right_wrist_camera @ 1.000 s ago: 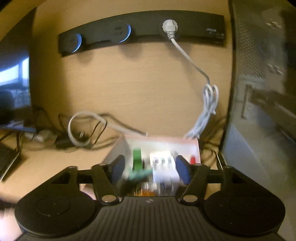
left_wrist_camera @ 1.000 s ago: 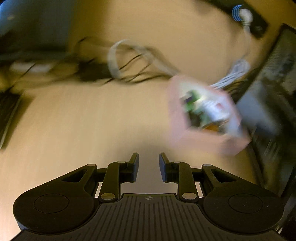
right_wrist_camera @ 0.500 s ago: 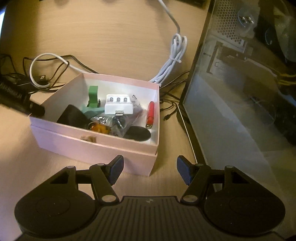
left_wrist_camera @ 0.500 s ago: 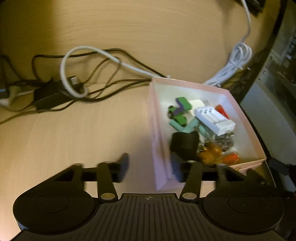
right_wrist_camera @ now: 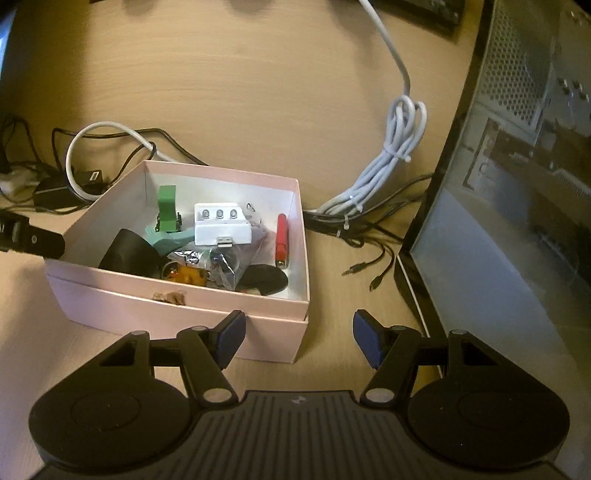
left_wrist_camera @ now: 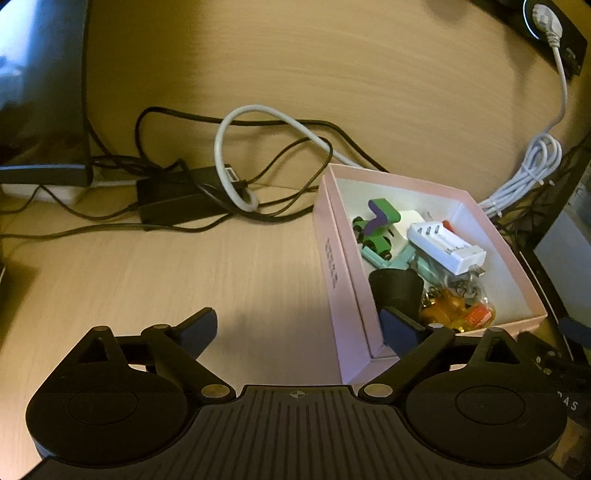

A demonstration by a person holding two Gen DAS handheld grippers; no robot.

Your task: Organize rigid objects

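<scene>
A pink cardboard box (left_wrist_camera: 334,266) (right_wrist_camera: 177,317) sits on the wooden desk, holding several small items: a green and purple toy car (left_wrist_camera: 375,225) (right_wrist_camera: 168,210), a white battery charger (left_wrist_camera: 445,247) (right_wrist_camera: 221,223), a black cone (left_wrist_camera: 397,286) (right_wrist_camera: 127,254), an orange keychain (left_wrist_camera: 441,310) (right_wrist_camera: 188,275) and a red cylinder (right_wrist_camera: 282,240). My left gripper (left_wrist_camera: 299,328) is open, its jaws straddling the box's near left corner. My right gripper (right_wrist_camera: 299,338) is open and empty, just in front of the box's near right corner.
A tangle of black and white cables (left_wrist_camera: 236,166) and a black power adapter (left_wrist_camera: 173,197) lie behind the box. A coiled white cord (right_wrist_camera: 395,155) runs to a wall socket strip (left_wrist_camera: 546,22). A computer case (right_wrist_camera: 517,184) stands at the right, a monitor (left_wrist_camera: 40,92) at the left.
Both grippers swung down toward the box. The left gripper opened wide and came up to the box's left corner. The right gripper moved closer to the box's front right corner.
</scene>
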